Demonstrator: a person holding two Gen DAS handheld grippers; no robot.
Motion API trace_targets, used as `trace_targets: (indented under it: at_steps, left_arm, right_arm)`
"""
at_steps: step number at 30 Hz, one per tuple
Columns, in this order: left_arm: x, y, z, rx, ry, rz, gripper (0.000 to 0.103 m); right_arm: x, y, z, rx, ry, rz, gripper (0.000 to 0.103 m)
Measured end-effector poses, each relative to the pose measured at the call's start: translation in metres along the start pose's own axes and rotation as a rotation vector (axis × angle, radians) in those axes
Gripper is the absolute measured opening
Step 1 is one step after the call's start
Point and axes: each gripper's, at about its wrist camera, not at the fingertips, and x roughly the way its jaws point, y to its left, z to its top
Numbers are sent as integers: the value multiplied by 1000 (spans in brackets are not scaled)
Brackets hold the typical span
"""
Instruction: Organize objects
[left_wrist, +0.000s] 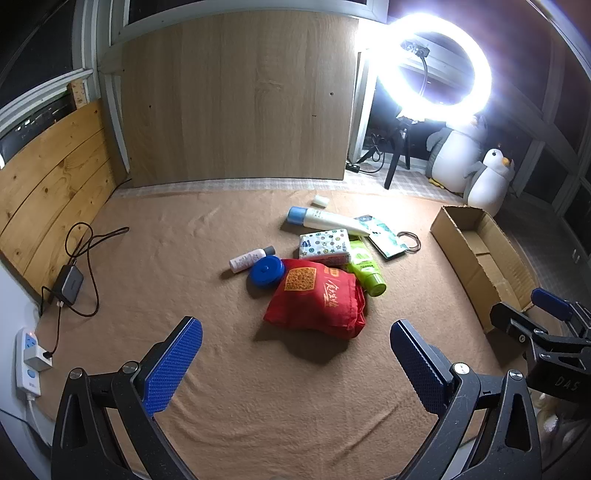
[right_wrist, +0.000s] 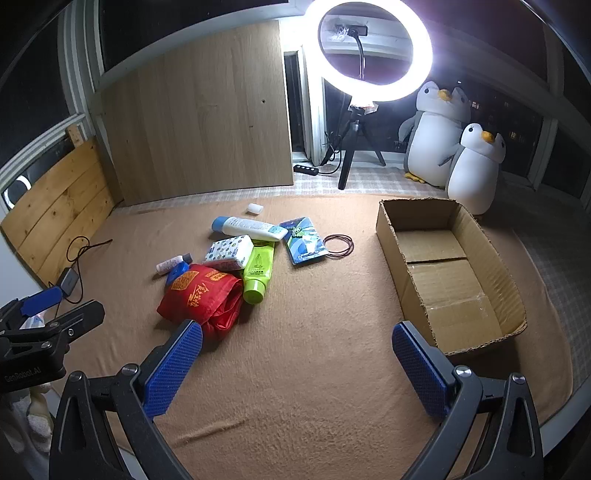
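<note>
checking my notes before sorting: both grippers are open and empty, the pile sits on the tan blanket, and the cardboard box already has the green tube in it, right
Not quite. The cardboard box holds nothing yet; the right wrist view shows only its bare bottom flaps. The green tube lies in the pile on the tan blanket, beside the red bag. The rest stands: the left gripper and right gripper are open and empty.

Left gripper (left_wrist: 295, 363), right gripper (right_wrist: 297, 365): black frames, silver screws, blue dimpled pads (left_wrist: 173, 365). White lettering at 9 o'clock, right view.
</note>
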Motion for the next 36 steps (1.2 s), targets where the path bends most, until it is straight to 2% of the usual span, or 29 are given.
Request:
trace_targets:
  at_steps: [36]
  left_arm:
    - [6, -2, 2, 2, 6, -5, 103]
  right_arm:
    - [6, -2, -1, 15, 9, -8, 101]
